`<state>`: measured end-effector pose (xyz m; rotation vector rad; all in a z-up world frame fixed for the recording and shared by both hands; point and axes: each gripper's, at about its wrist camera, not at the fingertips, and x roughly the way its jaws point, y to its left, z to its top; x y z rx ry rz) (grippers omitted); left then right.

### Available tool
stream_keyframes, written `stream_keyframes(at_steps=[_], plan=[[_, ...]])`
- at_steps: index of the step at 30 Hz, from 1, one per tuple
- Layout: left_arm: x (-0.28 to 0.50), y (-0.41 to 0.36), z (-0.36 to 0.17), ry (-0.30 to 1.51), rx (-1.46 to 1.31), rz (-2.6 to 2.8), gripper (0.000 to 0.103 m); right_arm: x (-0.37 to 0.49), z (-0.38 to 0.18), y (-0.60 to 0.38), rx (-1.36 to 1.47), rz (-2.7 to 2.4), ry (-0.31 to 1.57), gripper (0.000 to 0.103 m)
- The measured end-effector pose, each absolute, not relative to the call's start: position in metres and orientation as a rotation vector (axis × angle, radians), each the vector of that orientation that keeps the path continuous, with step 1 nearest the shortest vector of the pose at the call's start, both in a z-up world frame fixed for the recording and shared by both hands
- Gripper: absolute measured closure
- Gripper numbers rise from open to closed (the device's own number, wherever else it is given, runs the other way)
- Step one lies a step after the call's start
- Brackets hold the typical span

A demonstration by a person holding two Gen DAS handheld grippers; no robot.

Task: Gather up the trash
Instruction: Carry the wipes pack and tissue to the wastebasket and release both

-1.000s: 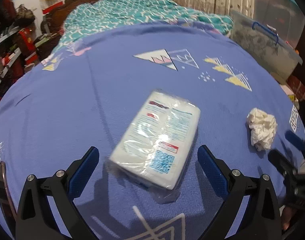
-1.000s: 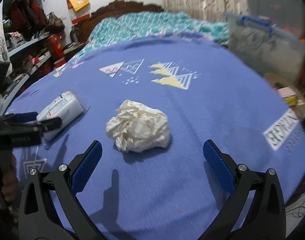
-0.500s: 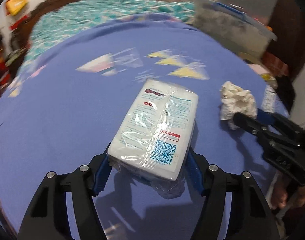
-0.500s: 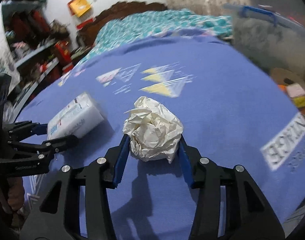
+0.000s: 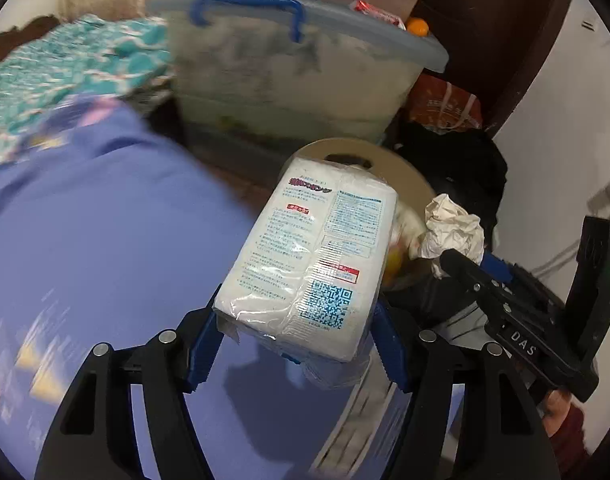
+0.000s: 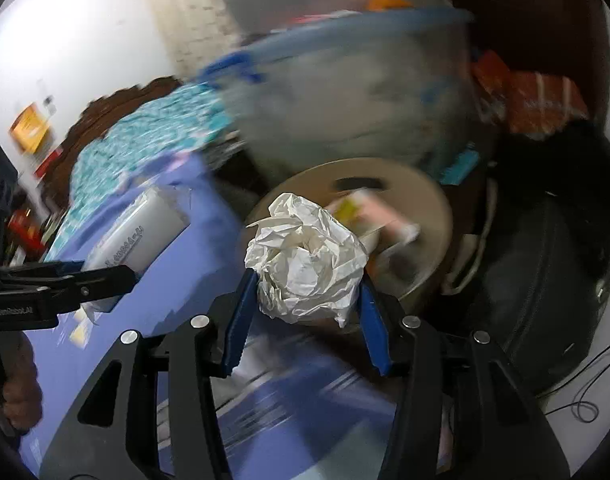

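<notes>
Pinching tissue pack, left gripper jaws; right gripper jaws easing open w/ crumpled paper between.

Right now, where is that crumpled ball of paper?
The crumpled paper ball sits between the right gripper fingers, held above the round tan bin beside the bed.

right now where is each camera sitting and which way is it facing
Left wrist: on the left gripper, looking down along its fingers at the tissue pack it grips, past the bed edge toward the bin; the right gripper shows at right.
Right wrist: on the right gripper, looking down at the crumpled paper it grips above the bin; the left gripper and a hand show at left.
Shared: both pieces of trash, bin, blue bedsheet, storage box.
</notes>
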<state>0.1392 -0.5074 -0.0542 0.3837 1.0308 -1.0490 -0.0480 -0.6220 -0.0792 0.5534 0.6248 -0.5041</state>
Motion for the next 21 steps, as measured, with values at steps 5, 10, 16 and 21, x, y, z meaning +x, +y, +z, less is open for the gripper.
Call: stream_keyframes(at_steps=[5, 10, 16, 21], plan=[[0.156, -0.587, -0.083, 1.109, 0.378, -1.082, 0.037, -0.028, -0.096, -0.692, 0.616, -0.541, 0.681, 0.048], [0.17, -0.619, -0.115, 1.197, 0.405, -1.059, 0.018, 0.005, -0.117, -0.713, 0.61, -0.526, 0.76, 0.038], [0.177, -0.59, -0.097, 1.156, 0.35, -1.044, 0.014, 0.001, -0.115, -0.703, 0.539, -0.56, 0.734, 0.022], [0.16, -0.545, -0.067, 1.016, 0.358, -1.009, 0.012, -0.034, -0.089, -0.674, 0.534, -0.615, 0.615, 0.017]])
